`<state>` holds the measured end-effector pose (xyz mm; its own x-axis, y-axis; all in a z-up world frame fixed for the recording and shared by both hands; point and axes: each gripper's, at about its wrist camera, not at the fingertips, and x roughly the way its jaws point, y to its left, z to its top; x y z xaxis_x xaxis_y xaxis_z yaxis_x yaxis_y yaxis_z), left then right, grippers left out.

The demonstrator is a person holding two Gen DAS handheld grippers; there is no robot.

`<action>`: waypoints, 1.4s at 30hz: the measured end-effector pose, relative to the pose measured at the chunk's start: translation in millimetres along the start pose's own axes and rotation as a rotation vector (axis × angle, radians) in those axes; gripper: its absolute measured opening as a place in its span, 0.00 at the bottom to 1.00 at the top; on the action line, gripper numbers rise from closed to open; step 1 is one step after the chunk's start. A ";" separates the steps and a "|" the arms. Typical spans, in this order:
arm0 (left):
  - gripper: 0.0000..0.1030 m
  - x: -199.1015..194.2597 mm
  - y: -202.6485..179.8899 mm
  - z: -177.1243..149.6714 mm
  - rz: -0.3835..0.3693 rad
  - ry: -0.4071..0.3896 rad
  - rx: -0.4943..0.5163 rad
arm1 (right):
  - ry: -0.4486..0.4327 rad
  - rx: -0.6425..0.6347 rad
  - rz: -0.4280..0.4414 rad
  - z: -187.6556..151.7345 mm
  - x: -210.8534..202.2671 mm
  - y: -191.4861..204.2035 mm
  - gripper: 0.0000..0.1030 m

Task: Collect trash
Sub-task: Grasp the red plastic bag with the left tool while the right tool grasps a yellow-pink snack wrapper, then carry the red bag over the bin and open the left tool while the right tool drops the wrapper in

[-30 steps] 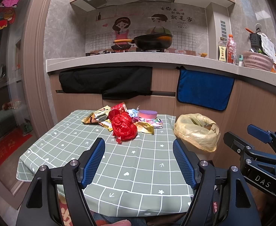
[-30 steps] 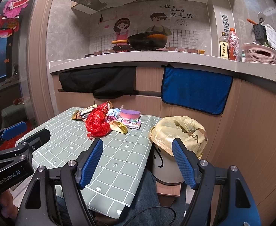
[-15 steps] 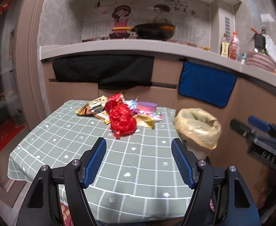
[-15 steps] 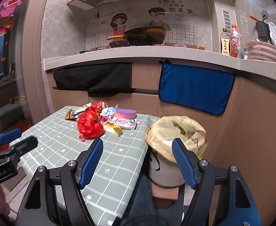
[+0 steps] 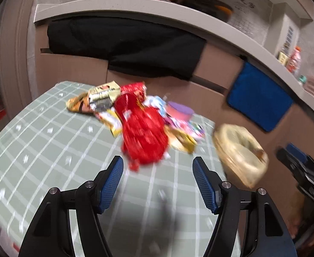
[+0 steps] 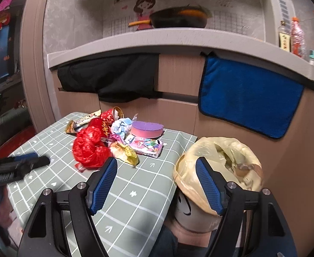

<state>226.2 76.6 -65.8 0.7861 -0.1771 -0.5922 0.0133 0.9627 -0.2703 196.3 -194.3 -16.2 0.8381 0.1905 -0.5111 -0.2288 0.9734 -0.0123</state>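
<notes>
Left wrist view, blurred: left gripper (image 5: 157, 171) empty, jaws wide but closing, nothing between them, red plastic bag (image 5: 144, 137) just above at centre frame, trash pile (image 6: 114, 137) behind it. Right gripper (image 6: 157, 178) wide, empty. Lined bin (image 6: 219, 167) right of table (image 6: 135, 203). Step: approach. Next: straddle bag, clamp.

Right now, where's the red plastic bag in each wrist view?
Left wrist: red plastic bag at centre, just beyond the open fingers, blurred.
Right wrist: red plastic bag left of centre, on the near side of the trash pile.
Shared landmark: blue towel hanging on the cabinet front.
</notes>
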 end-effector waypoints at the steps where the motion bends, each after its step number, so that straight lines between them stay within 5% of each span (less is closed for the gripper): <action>1: 0.65 13.6 4.9 7.9 0.006 0.002 -0.009 | 0.008 -0.003 0.003 3.2 8.8 -2.4 0.71; 7: 0.65 85.5 27.9 35.9 0.068 0.065 -0.067 | 0.044 -0.013 0.017 14.7 48.3 -15.3 0.71; 15: 0.66 131.4 26.7 36.8 0.026 0.149 -0.106 | 0.111 -0.023 0.087 23.6 89.2 -23.3 0.71; 19: 0.66 137.3 29.2 34.6 0.006 0.186 -0.140 | 0.159 -0.063 0.124 26.1 111.6 -11.9 0.71; 23: 0.46 123.0 32.0 34.3 -0.022 0.194 -0.131 | 0.208 -0.108 0.168 27.1 136.4 4.0 0.71; 29: 0.44 73.0 48.2 39.8 -0.009 0.127 -0.137 | 0.259 -0.204 0.270 29.4 171.2 39.9 0.65; 37: 0.44 45.0 76.2 36.6 0.024 0.103 -0.179 | 0.329 -0.287 0.276 24.6 229.8 73.9 0.45; 40: 0.44 46.4 79.5 36.3 0.034 0.104 -0.188 | 0.371 -0.271 0.284 22.5 242.6 73.9 0.20; 42: 0.44 46.4 79.5 36.0 0.035 0.103 -0.194 | 0.393 -0.220 0.331 23.7 242.6 69.3 0.16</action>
<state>286.0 152.3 -87.4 0.7164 -0.1742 -0.6756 -0.1396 0.9130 -0.3834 395.5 -77.5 -120.7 0.4655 0.3790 -0.7998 -0.5819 0.8119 0.0460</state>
